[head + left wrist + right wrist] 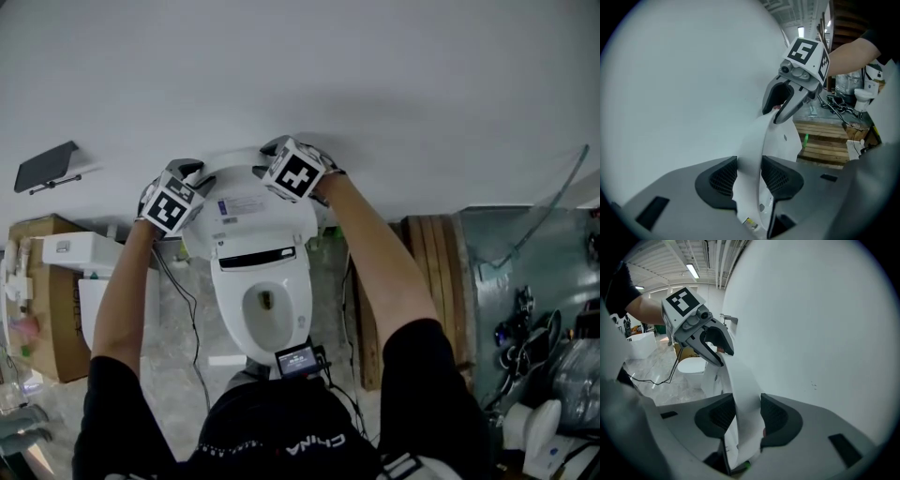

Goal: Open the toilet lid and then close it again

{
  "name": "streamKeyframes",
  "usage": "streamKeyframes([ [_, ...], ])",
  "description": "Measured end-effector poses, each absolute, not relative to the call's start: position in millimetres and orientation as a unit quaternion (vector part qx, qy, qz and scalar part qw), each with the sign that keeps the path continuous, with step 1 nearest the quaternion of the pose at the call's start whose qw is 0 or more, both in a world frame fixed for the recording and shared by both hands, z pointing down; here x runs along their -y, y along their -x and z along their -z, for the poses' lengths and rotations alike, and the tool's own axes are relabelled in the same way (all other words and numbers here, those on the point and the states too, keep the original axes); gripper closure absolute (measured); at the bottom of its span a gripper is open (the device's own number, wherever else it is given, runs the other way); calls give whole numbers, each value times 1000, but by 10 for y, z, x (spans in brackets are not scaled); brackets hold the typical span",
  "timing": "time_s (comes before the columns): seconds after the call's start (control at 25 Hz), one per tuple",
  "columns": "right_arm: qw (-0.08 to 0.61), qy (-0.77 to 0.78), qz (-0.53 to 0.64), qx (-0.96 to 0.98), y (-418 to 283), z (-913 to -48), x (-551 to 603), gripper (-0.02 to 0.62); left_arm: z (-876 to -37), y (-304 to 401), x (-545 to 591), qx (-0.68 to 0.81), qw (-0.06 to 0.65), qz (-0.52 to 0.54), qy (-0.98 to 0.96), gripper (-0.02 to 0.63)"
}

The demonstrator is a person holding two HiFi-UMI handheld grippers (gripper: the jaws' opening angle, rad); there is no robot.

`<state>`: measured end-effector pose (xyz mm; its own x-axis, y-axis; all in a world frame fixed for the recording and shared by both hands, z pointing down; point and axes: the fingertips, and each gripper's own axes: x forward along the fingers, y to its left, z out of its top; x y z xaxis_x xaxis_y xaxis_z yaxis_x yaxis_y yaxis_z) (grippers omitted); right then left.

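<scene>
In the head view the toilet lid [272, 223] stands raised at the far side of the seat [228, 305], its top edge close to the white wall [300, 75]; whether it touches the wall I cannot tell. The left gripper [192, 172] sits on the lid's top left corner and the right gripper [269, 157] on its top right corner, each with its marker cube turned toward the camera. A cardboard box [42, 300] stands on the floor at the left and wooden pallets [439, 246] lean at the right of the toilet.

In the left gripper view the left gripper [749, 176] has its two dark ribbed pads closed against the lid's [774, 140] thin white rim, one pad on each face, the jaws only partly apart because of the rim between them. Farther along the same rim the right gripper [783, 102] clamps the lid, with the person's arm behind it. The wall [679, 84] fills the left side, and pallets [822, 140] lie beyond at the right.

In the right gripper view the right gripper [743, 414] likewise grips the rim of the lid [740, 378] between its pads, jaws partway apart. The left gripper [716, 347] holds the far end of that rim. The wall [811, 324] fills the right side, and a second toilet [689, 367] stands on the floor at the far left.
</scene>
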<state>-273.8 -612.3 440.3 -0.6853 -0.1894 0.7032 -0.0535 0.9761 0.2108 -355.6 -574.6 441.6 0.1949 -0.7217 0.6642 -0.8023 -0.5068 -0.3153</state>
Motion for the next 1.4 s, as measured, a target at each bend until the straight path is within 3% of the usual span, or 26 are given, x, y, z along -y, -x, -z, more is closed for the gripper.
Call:
streamKeyframes([
  [0.32,434,-24,159,887,2500,-4401,5713,428,-4371,3329,5267,478,24,-419,-772,454],
  [1.4,390,27,231,891,1425,-4936,3620,377,-4918,2259,3193,432,-21,-491,-756,410],
])
